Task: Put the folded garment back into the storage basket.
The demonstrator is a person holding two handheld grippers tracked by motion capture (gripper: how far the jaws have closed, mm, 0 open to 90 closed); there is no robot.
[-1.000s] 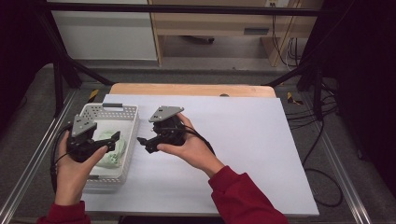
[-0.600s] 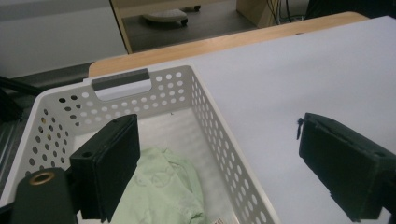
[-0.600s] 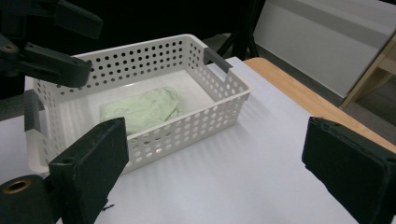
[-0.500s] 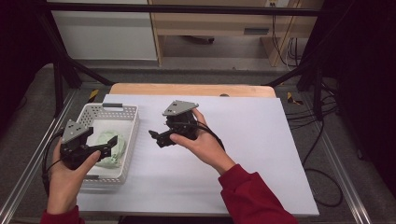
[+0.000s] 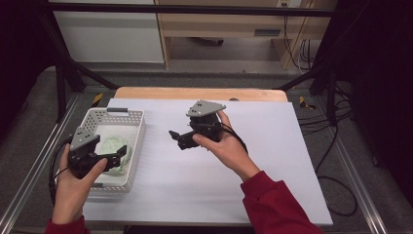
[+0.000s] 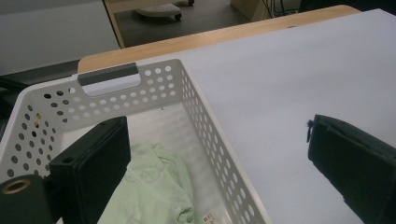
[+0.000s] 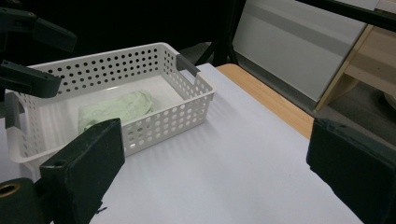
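A white perforated basket (image 5: 137, 117) stands at the table's left with a crumpled pale green cloth (image 5: 112, 146) lying inside. My left gripper (image 5: 122, 152) hovers over the basket's near half, open, its jaws having just been opening with nothing between them. In the left gripper view the cloth (image 6: 154, 186) lies below the spread jaws, beside the basket's wall (image 6: 205, 135). My right gripper (image 5: 176, 139) is held above the white table to the basket's right, pointing left. It is open and empty, its jaws having just been opening. In the right gripper view the basket (image 7: 187, 70) and cloth (image 7: 116, 107) lie ahead.
The white table top (image 5: 272, 161) stretches right of the basket, with a wooden strip (image 5: 195, 92) along its far edge. Metal rails run down both sides, cables hang at the right, and wooden shelving (image 5: 219, 29) stands beyond the table.
My right gripper has drawn away from the basket to the right and slightly up. The left gripper has shifted only a little toward the near side. Both pairs of jaws stand wider.
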